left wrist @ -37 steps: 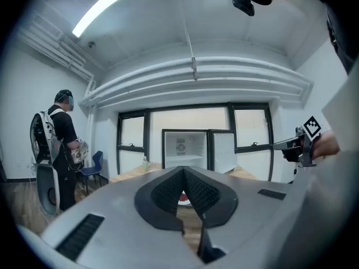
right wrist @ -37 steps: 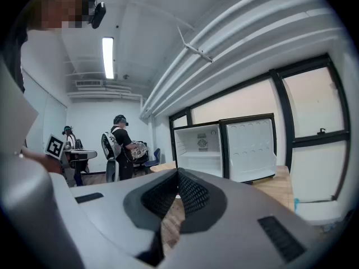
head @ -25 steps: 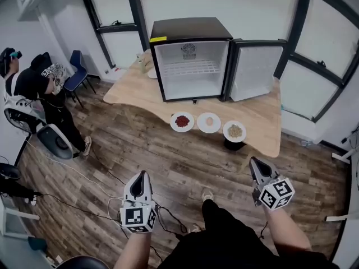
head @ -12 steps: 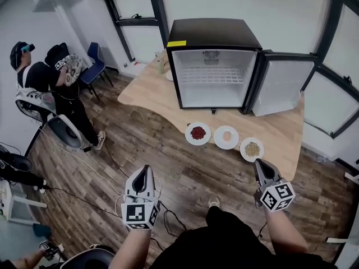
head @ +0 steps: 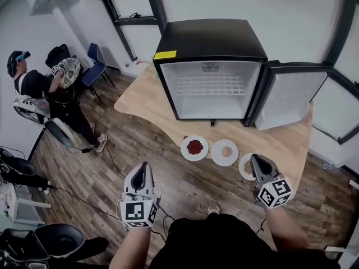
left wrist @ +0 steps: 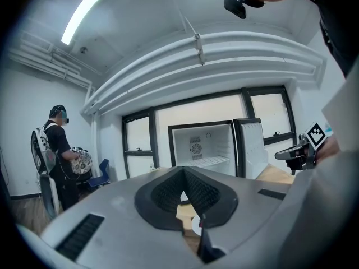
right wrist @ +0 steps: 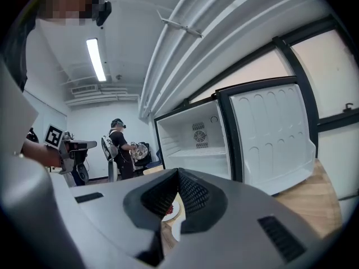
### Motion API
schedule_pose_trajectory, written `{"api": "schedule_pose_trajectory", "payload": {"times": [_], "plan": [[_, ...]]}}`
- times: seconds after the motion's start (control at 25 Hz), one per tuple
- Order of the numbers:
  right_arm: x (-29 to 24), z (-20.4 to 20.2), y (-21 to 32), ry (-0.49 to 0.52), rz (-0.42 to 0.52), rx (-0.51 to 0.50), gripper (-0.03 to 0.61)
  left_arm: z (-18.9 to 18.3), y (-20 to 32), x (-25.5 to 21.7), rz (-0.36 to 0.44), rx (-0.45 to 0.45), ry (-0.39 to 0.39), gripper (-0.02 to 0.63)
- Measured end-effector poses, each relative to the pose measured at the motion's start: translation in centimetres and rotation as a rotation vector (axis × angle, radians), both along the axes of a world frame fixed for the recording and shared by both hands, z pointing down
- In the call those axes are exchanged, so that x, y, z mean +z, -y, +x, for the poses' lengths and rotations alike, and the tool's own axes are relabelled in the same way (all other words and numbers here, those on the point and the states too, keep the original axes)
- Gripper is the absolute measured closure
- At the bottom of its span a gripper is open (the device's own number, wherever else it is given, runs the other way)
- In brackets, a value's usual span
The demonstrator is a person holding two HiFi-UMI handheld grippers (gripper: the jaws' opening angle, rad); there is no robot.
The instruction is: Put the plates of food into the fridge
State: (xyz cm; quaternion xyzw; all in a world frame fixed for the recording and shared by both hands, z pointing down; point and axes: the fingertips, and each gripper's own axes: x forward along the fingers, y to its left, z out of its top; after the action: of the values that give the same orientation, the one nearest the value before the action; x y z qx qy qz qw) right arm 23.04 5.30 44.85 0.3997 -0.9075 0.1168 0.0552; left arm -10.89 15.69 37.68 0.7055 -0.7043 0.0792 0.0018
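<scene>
A black mini fridge (head: 210, 88) stands open and empty on the wooden table (head: 147, 97), its door (head: 289, 100) swung to the right. In front of it lie three white plates: one with red food (head: 194, 148), one with a pale bun (head: 225, 152), and one with brownish food (head: 245, 167) partly hidden by my right gripper (head: 258, 161). That gripper is shut and holds nothing. My left gripper (head: 141, 171) hangs shut and empty over the floor, short of the table edge. The fridge (left wrist: 205, 144) shows ahead of the left gripper (left wrist: 183, 170); the right gripper (right wrist: 178, 174) points at the fridge (right wrist: 193, 142) and the red-food plate (right wrist: 170, 209).
A person (head: 31, 88) with a headset stands at the left by a blue chair (head: 95, 60) and office chairs. Cables (head: 84, 198) run across the wood floor. Small items sit on the table behind the fridge's left side.
Both grippers have come forward toward the table and the fridge looms nearer. The right gripper's tip now overlaps the brownish-food plate. Both stay shut.
</scene>
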Motion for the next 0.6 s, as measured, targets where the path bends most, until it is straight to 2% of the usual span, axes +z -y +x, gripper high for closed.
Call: {"api": "schedule_pose_trajectory", "payload": {"times": [0.36, 0.6], "plan": [[2.4, 0.7, 5.3, 0.015, -0.032, 0.049, 0.557, 0.5, 6.3, 0.9, -0.017, 0.028, 0.009, 0.609], [1.9, 0.9, 7.4, -0.007, -0.005, 0.130, 0.557, 0.8, 12.5, 1.0, 0.000, 0.136, 0.004, 0.609]]}}
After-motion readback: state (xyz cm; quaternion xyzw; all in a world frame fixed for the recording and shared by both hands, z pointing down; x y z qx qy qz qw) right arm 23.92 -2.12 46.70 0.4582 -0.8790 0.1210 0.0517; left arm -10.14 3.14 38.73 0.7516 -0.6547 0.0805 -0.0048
